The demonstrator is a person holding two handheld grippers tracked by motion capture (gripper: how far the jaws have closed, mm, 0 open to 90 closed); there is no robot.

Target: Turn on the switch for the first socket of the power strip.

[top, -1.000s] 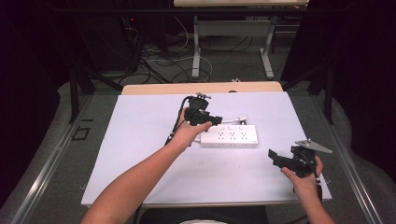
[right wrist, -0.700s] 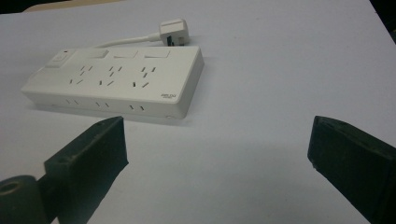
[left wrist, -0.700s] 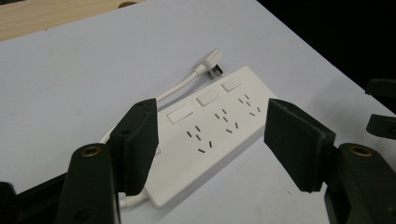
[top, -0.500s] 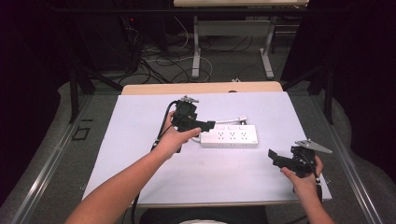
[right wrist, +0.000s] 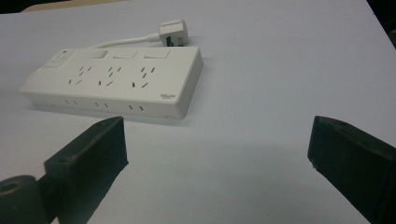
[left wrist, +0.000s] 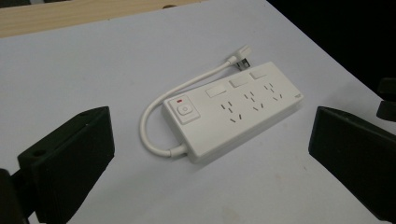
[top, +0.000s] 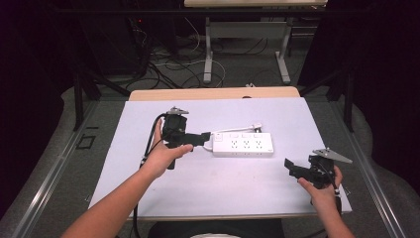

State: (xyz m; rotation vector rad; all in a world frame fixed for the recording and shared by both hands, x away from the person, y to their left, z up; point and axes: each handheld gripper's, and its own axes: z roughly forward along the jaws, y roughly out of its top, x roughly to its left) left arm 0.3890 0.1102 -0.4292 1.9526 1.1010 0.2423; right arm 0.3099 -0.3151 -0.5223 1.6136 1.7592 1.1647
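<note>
Power strip (top: 242, 145), white, lies flat on the white table sheet (top: 247, 188) near the middle, its short cable (left wrist: 159, 112) looping from one end round to the plug (right wrist: 173, 26) lying just behind the far edge. Nearest the person, the right gripper (top: 293, 168) is held low over the near right corner of the sheet, well apart from the strip, pointing left toward it; its jaws stand spread with nothing between them. Farther in, the left gripper (top: 204, 137) is held level by the left hand (top: 163, 153), tips just beside the strip's switch end. Its jaws have just been opening and stand wide apart, gripping nothing.
</note>
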